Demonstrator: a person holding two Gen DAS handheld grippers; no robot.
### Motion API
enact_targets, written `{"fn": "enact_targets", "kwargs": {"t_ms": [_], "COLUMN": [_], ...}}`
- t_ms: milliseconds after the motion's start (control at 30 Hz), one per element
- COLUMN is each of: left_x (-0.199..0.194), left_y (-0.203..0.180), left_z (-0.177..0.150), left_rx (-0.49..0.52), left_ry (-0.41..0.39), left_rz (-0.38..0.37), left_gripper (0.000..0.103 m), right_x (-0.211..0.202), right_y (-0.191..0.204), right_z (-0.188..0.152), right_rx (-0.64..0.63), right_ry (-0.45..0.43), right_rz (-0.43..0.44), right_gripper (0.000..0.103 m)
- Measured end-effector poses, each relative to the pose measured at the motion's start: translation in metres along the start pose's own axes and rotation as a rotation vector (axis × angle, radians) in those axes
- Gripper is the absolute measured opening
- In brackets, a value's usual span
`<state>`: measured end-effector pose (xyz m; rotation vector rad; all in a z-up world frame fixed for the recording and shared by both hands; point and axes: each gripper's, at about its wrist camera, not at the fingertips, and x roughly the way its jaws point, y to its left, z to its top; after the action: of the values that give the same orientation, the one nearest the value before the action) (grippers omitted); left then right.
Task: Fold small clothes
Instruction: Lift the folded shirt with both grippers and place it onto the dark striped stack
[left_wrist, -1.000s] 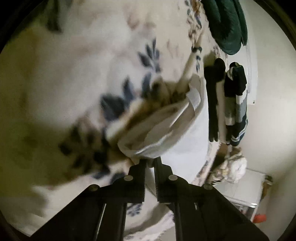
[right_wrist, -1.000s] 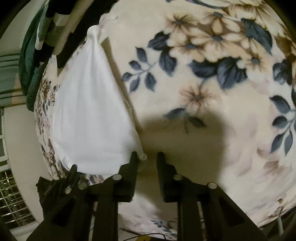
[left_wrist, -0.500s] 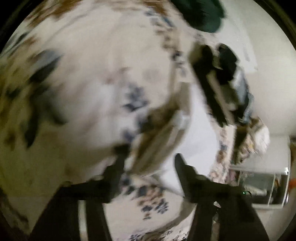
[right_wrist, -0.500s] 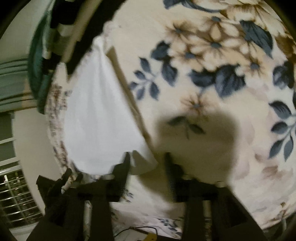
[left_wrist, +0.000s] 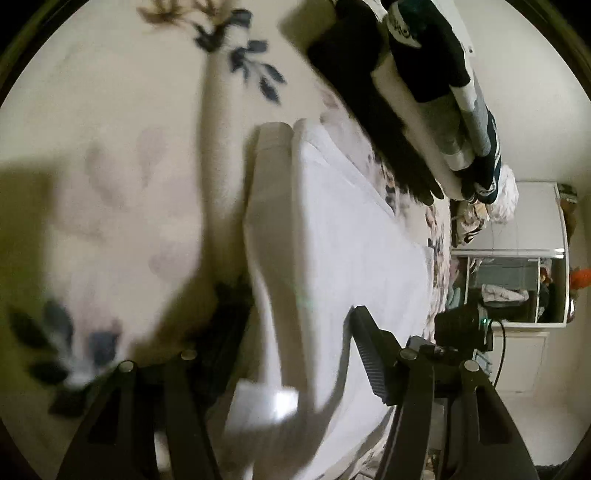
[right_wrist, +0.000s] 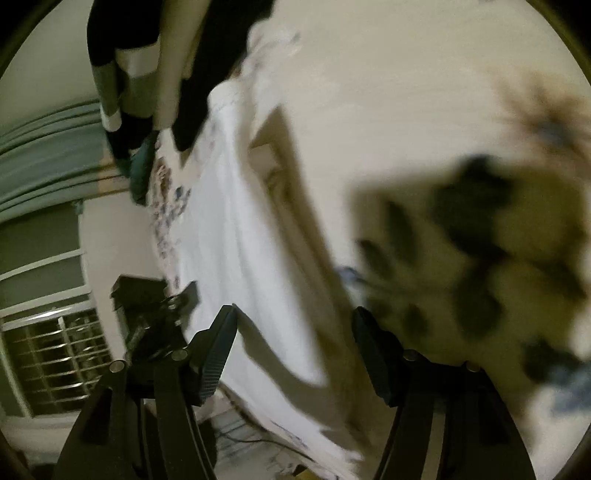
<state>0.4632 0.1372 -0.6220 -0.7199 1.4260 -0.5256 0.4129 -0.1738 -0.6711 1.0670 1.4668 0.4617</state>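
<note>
A white garment lies flat on a cream floral blanket, one long edge folded over on itself. My left gripper is open just above the garment's near end, jaws wide apart and empty. In the right wrist view the same white garment runs along the blanket near the bed's edge. My right gripper is open over its near end and holds nothing. Both views are blurred.
Dark and striped clothes lie at the far end of the garment, also in the right wrist view. A white cabinet stands beyond the bed. A window with bars and a curtain are beside the bed.
Both grippers opened and let go of the white garment. It now lies flat on the blanket with an edge folded over. Both grippers shifted along it.
</note>
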Motion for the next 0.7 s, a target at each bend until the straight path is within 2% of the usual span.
{"fn": "enact_targets", "kwargs": {"t_ms": [67,100,133,167,233,333,467,633,700], "left_x": [-0.003,-0.005,-0.008,-0.012,-0.017,-0.027,-0.052,-0.088,-0.1], "left_y": [-0.006,-0.01,-0.014,-0.018,-0.026,-0.041,-0.066,-0.126,-0.15], "left_z": [-0.001,-0.002,-0.004,-0.006,-0.01,-0.014,-0.011,0.012,0.025], "left_rx": [0.029,0.043,0.061,0.073,0.094,0.115,0.143,0.219,0.255], "left_ry": [-0.02,-0.031,-0.047,-0.06,-0.079,-0.093,-0.097,-0.133,-0.159], "left_rz": [-0.002,0.005,0.021,0.027,0.05,0.063,0.058,0.071,0.076], "left_gripper": [0.053,0.047,0.028,0.021,0.018,0.018,0.017,0.018,0.018], "right_x": [0.01,0.015,0.02,0.024,0.028,0.023,0.002,-0.045,-0.069], "right_y": [0.005,0.011,0.014,0.019,0.028,0.045,0.078,0.133,0.162], "right_z": [0.003,0.005,0.004,0.005,0.003,-0.003,-0.011,-0.014,-0.004], "right_rx": [-0.006,-0.018,-0.03,-0.039,-0.05,-0.077,-0.11,-0.158,-0.191], "right_ry": [0.022,0.031,0.038,0.042,0.035,0.002,-0.035,-0.095,-0.128], "right_rz": [0.001,-0.005,-0.022,-0.036,-0.049,-0.101,-0.124,-0.096,-0.081], "right_gripper": [0.067,0.06,0.043,0.036,0.014,0.012,0.011,0.011,0.011]}}
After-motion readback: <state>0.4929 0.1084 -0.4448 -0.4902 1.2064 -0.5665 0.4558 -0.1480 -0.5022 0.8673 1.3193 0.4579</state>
